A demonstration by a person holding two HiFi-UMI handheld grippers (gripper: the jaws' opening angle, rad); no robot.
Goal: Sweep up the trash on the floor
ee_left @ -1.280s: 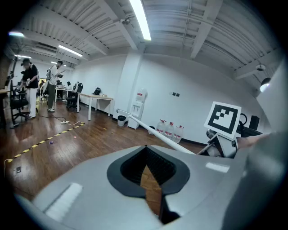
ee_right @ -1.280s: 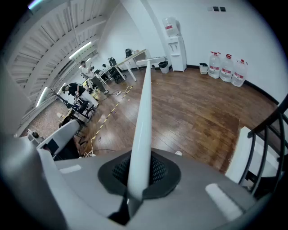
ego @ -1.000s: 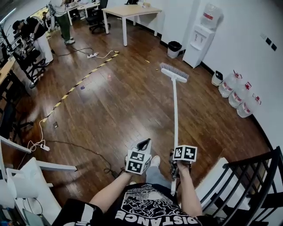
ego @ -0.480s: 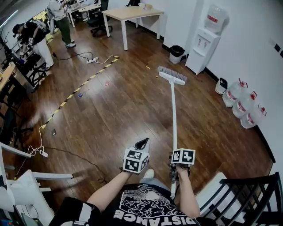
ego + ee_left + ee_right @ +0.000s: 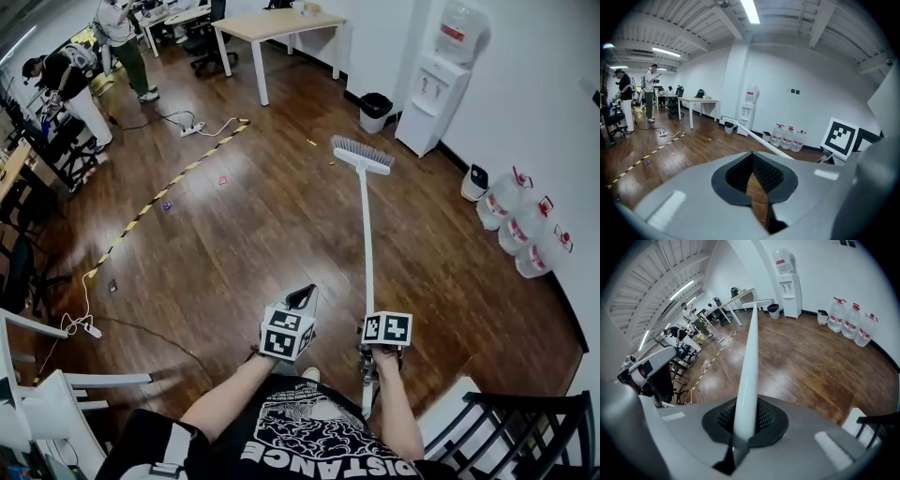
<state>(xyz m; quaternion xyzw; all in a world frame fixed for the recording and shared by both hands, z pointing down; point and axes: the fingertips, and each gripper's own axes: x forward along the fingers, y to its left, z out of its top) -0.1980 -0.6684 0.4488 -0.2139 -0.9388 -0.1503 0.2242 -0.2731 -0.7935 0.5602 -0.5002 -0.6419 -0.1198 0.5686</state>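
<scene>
A broom with a long white handle (image 5: 367, 253) and a grey bristle head (image 5: 361, 155) reaches out ahead over the brown wooden floor. My right gripper (image 5: 369, 356) is shut on the handle's lower part, and the handle (image 5: 751, 357) runs straight out between its jaws. My left gripper (image 5: 302, 300) hovers just left of the handle, shut (image 5: 752, 159) with nothing in it. Small bits of trash lie on the floor: a yellow scrap (image 5: 310, 142) near the broom head, a pink one (image 5: 222, 179) and a purple one (image 5: 165, 204) further left.
A water dispenser (image 5: 433, 80), a black bin (image 5: 375, 103) and water jugs (image 5: 520, 220) line the right wall. A table (image 5: 277, 26) stands at the back. Yellow-black tape (image 5: 150, 202) and cables cross the floor at left. A black stair railing (image 5: 525, 431) is at my right.
The broom stays in my right gripper and both grippers hold the same pose. The view has crept forward, so the stair railing sits lower in the picture.
</scene>
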